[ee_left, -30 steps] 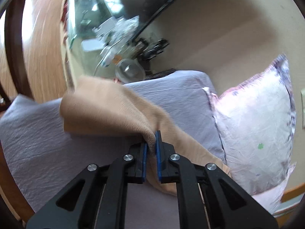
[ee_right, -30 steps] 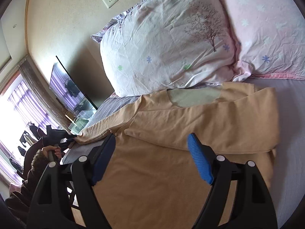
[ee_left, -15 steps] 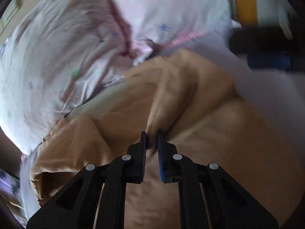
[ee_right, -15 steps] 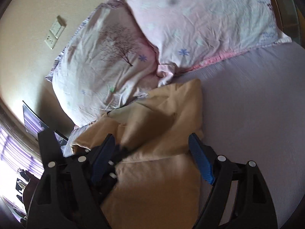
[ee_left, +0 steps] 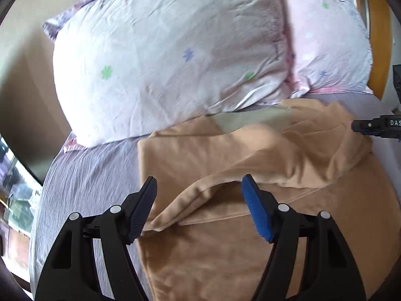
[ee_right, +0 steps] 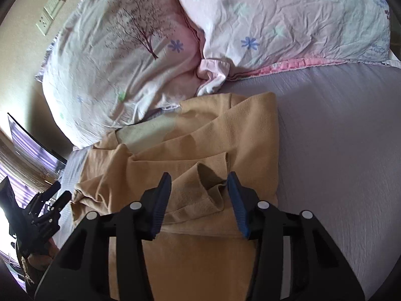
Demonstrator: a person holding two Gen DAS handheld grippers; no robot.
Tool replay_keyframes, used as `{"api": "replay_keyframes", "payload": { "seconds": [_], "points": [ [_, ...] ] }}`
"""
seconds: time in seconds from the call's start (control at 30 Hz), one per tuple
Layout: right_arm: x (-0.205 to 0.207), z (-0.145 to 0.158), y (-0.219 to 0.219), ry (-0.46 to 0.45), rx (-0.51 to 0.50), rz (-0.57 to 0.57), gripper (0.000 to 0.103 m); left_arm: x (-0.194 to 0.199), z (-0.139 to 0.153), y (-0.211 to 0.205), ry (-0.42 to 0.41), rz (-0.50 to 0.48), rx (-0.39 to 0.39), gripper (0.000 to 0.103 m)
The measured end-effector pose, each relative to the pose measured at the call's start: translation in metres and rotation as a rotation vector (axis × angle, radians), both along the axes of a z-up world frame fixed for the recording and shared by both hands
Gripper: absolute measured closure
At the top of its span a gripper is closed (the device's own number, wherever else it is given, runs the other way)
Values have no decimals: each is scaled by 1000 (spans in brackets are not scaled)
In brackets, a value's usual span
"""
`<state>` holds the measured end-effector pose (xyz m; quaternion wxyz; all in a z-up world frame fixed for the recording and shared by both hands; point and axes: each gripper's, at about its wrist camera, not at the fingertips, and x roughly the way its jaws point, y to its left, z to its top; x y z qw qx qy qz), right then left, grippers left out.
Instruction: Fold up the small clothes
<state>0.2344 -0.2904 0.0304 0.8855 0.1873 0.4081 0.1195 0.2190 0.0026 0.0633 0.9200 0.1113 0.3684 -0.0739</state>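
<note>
A bed (ee_right: pixel 338 150) in a lilac sheet carries two floral pillows (ee_left: pixel 163 57), and just below them, its collar end touching the larger pillow, lies a tan long-sleeved top (ee_left: pixel 225 250), spread flat with both sleeves drawn across the chest. Nearer than the pillows, the left tool (ee_left: pixel 200 205) hovers with its jaws wide apart and nothing between them, over the cuff of the sleeve on that side. The right tool (ee_right: pixel 199 200) is also open, its blue pads straddling a rumpled sleeve end without pinching it. The sleeve folds appear done, though loosely: the cloth bunches in ridges rather than lying smooth. Still to come, by the look of it, are a flattening of those sleeves and the fold bringing the hem, far from the pillows, up toward the collar.
</note>
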Motion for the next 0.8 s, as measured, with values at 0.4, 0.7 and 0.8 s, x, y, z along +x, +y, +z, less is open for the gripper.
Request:
{"api": "replay_keyframes", "payload": {
  "seconds": [0.4,0.7,0.8],
  "points": [
    [-32,48,-4,-308,-94,-106,98,-7,-47,19,151,1,-27,32],
    [-44,28,-22,-248,-92,-171,62,-7,-47,19,146,3,-30,31],
    [-36,36,-5,-283,-105,-65,59,-7,-48,20,145,8,-34,31]
  ]
}}
